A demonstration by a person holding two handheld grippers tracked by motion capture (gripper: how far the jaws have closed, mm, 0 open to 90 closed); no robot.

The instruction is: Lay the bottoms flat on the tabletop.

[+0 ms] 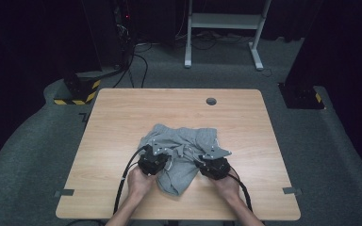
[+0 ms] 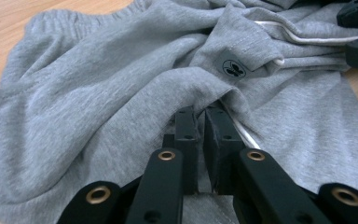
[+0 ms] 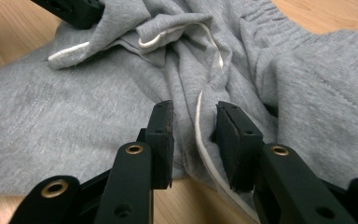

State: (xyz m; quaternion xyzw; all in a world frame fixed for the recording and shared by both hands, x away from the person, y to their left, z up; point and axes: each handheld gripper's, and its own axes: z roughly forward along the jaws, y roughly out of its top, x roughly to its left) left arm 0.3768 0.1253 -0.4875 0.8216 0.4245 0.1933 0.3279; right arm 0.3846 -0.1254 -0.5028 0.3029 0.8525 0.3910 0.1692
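Black left tongs (image 2: 199, 122) rise in the left gripper view, nearly together, clamped on a grey fold of the shorts (image 2: 98, 93) where a white drawstring (image 2: 244, 135) runs by. That view also shows a round dark logo (image 2: 234, 68) on the cloth just beyond. In the right gripper view the right tongs (image 3: 193, 121) stand apart, straddling the white cord (image 3: 200, 121) at the shorts' (image 3: 74, 112) near edge, not closed on it. From the high view both hands (image 1: 139, 181) hold the tools at the near side of the tabletop (image 1: 122, 113), left tongs (image 1: 159, 151) and right tongs (image 1: 208, 155) both on the crumpled shorts (image 1: 184, 136), which lie at its middle. A round grommet (image 1: 211, 101) sits near the far edge.
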